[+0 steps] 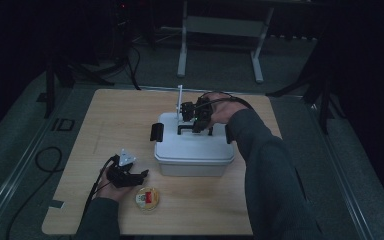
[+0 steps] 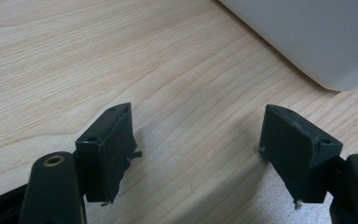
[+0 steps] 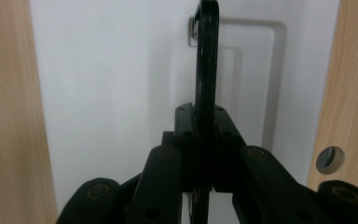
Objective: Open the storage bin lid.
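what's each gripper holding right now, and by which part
The right gripper is shut on the box's black handle, at its top bar. The left gripper is open, holding nothing.

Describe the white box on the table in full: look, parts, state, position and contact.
The white box is a rectangular, plastic-looking container with rounded corners, standing flat near the middle of the wooden table. Its lid is on, with black latches at both short ends. A black handle stands upright from a recess in the lid, and the right gripper is shut on it. The left gripper rests open, apart from the box.
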Demonstrator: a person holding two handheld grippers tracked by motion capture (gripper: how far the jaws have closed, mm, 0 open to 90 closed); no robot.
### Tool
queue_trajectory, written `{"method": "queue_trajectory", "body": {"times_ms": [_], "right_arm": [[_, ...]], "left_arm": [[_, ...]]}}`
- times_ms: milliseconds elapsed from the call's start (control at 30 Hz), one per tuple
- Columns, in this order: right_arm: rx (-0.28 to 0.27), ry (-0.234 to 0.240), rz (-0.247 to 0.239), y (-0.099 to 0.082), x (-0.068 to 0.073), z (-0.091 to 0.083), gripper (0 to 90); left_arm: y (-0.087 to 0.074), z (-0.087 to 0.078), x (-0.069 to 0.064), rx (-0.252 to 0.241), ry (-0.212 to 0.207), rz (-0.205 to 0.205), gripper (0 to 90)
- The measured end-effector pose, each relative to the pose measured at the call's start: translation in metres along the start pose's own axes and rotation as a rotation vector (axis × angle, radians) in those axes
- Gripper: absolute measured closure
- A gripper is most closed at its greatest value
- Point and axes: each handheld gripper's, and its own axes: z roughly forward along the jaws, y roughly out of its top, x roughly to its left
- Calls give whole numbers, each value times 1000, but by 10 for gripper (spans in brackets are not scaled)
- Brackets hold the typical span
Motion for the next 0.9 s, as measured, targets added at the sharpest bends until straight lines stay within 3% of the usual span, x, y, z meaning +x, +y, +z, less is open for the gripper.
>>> {"method": "queue_trajectory", "body": {"times_ms": [433, 900], "right_arm": [[-13, -9, 10, -3, -1, -5, 841], [-10, -49, 20, -3, -1, -22, 842]], "left_arm": [[0, 0, 0, -2, 0, -2, 262], [0, 0, 0, -1, 0, -2, 262]]}}
